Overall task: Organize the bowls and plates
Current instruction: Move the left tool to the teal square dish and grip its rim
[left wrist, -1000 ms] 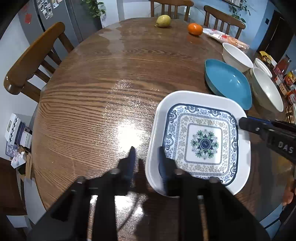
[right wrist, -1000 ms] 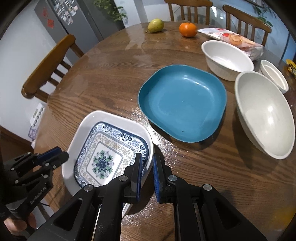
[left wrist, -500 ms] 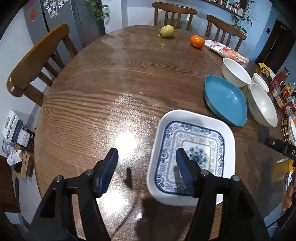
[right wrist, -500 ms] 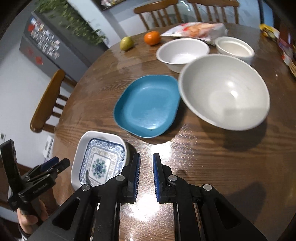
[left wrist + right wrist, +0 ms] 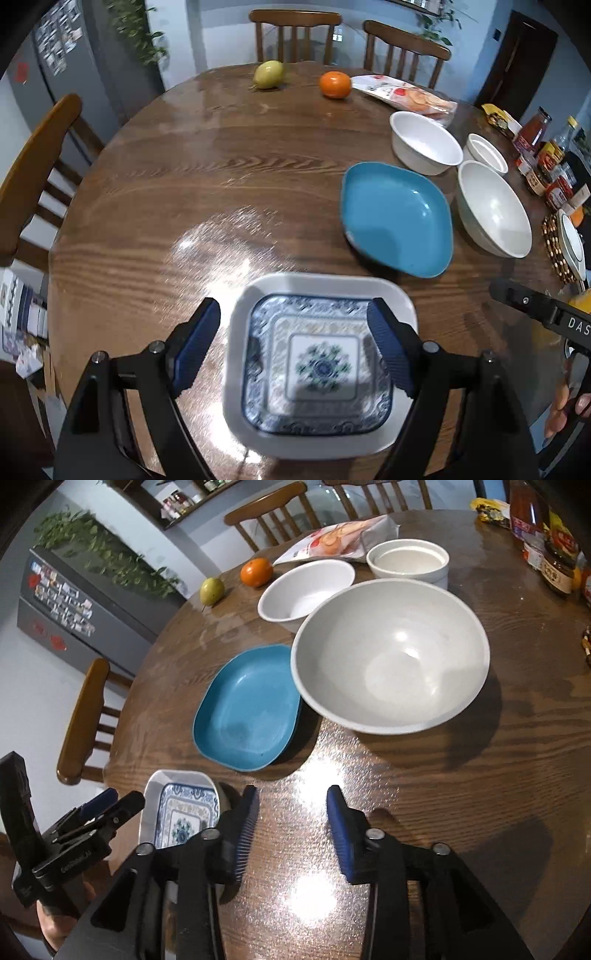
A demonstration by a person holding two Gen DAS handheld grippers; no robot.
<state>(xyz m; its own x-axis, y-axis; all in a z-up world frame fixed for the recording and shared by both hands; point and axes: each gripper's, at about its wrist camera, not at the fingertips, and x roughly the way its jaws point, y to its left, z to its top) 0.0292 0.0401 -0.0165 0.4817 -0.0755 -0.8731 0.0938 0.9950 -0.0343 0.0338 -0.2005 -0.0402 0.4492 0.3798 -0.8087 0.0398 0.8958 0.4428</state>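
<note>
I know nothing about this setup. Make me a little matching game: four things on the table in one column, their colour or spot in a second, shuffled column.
Things:
1. square plate
2. shallow dish
3. biggest bowl
4. orange

Descriptions:
A. plain blue
B. at the far edge, beside a pear
C. blue and white pattern, nearest the table edge
D. plain pale, right of the blue dish

Pairs: 1-C, 2-A, 3-D, 4-B

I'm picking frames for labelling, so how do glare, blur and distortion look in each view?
Left wrist view: the patterned plate is slightly motion-blurred, white glare streaks the wooden table, and fisheye bends the chairs. Right wrist view: sharper, with a bright glare patch on the table near the right gripper; the large white bowl shows a highlight.
</note>
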